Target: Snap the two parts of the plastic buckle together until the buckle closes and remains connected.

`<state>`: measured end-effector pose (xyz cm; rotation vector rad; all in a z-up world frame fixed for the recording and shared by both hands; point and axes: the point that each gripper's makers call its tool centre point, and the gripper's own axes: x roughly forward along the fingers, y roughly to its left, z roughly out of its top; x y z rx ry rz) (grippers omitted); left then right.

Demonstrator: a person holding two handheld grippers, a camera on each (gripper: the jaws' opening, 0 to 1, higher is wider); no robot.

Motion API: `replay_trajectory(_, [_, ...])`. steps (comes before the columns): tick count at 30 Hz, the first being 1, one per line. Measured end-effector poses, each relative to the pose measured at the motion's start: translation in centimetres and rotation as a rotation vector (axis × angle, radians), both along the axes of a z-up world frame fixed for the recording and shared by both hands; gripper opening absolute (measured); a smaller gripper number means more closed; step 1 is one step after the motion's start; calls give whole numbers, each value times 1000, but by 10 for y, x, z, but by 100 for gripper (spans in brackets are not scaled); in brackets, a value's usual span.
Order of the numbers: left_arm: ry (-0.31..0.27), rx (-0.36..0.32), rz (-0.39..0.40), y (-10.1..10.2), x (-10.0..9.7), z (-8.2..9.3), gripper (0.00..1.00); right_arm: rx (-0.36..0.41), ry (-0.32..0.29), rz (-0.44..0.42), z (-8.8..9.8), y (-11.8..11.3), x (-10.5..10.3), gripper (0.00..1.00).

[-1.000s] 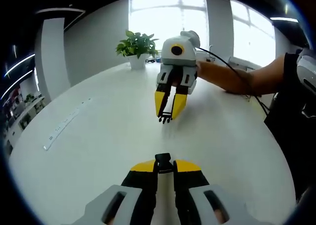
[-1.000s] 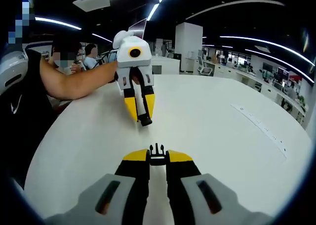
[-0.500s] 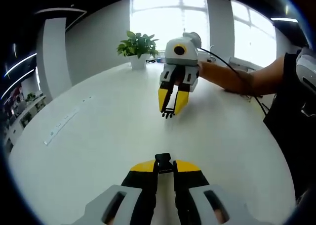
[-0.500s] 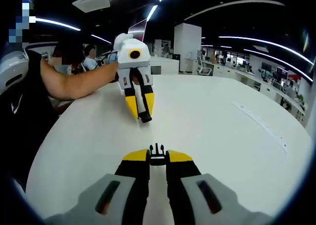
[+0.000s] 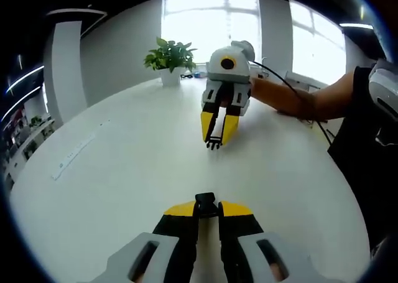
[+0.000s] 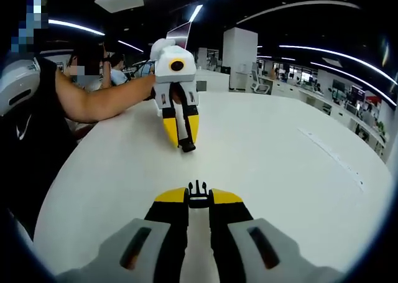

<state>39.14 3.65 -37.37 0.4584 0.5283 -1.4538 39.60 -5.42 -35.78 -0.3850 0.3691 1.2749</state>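
While buckle halves remain apart, task stays undone: pronged male half (image 6: 198, 194) sits pinched in right gripper (image 6: 198, 203), socket half (image 5: 206, 206) pinched in left gripper (image 5: 206, 213). Mating, click, hold check all left, by my judgement. Grippers face each other above white table (image 5: 124, 165), tips well apart, roughly aligned, angled down. Bare forearm (image 5: 298, 99) reaches across behind right gripper. Potted plant (image 5: 168, 59) at far table edge.

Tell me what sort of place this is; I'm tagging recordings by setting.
Probably an open-plan office: rows of desks and chairs under long ceiling light strips, a big white table in front, a potted plant by bright windows.
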Motion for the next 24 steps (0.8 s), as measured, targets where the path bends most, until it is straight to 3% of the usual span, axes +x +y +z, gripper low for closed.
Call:
replay_trajectory(13, [15, -2, -23, 0, -6, 1, 10, -20, 11, 27, -4, 4, -8, 11])
replay_trajectory(24, [7, -46, -81, -8, -15, 3, 10, -20, 13, 67, -8, 8, -16, 11])
